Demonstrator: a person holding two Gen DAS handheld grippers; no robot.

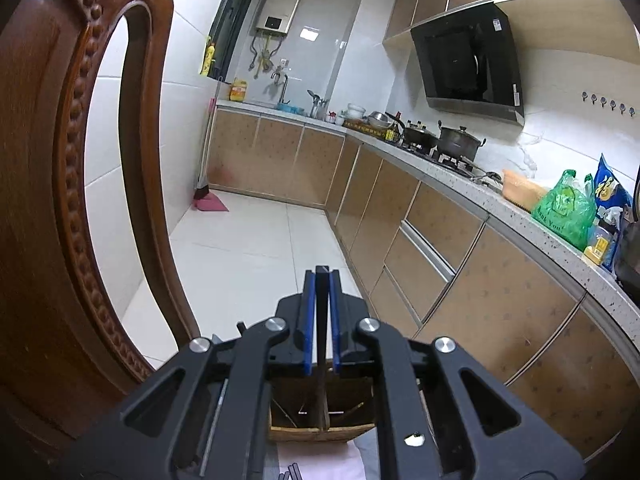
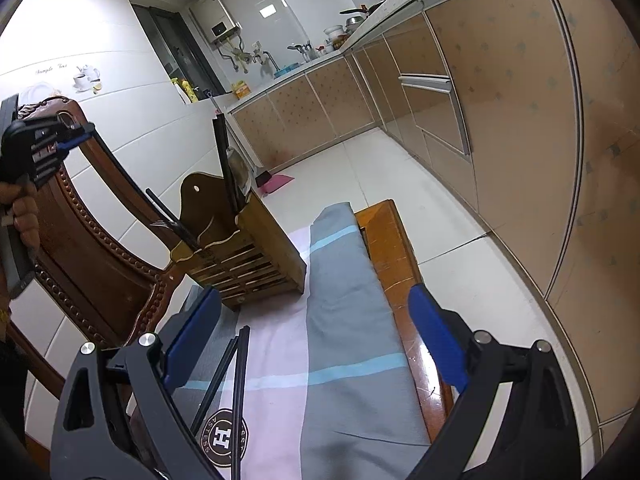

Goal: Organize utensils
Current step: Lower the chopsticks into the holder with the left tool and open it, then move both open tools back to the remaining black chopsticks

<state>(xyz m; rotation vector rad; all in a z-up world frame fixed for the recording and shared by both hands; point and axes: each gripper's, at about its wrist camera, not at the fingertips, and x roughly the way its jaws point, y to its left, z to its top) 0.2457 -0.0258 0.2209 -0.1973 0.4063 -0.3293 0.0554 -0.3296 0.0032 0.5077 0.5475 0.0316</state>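
A wooden utensil holder (image 2: 244,256) stands on a cloth-covered chair seat and holds black chopsticks (image 2: 224,160), a fork (image 2: 170,226) and a metal utensil. My left gripper (image 1: 321,280) is shut on a black chopstick that hangs down over the holder's compartments (image 1: 322,412). It also shows at the far left of the right wrist view (image 2: 76,136). My right gripper (image 2: 316,344) is open and empty above the cloth. Loose black chopsticks (image 2: 236,384) lie on the cloth by its left finger.
A carved wooden chair back (image 1: 60,200) rises at the left. The cloth (image 2: 340,340) covers the seat, with bare wood (image 2: 396,248) at the right. Kitchen cabinets (image 1: 460,264) and a worktop with pots and bags run along the right. White floor tiles lie beyond.
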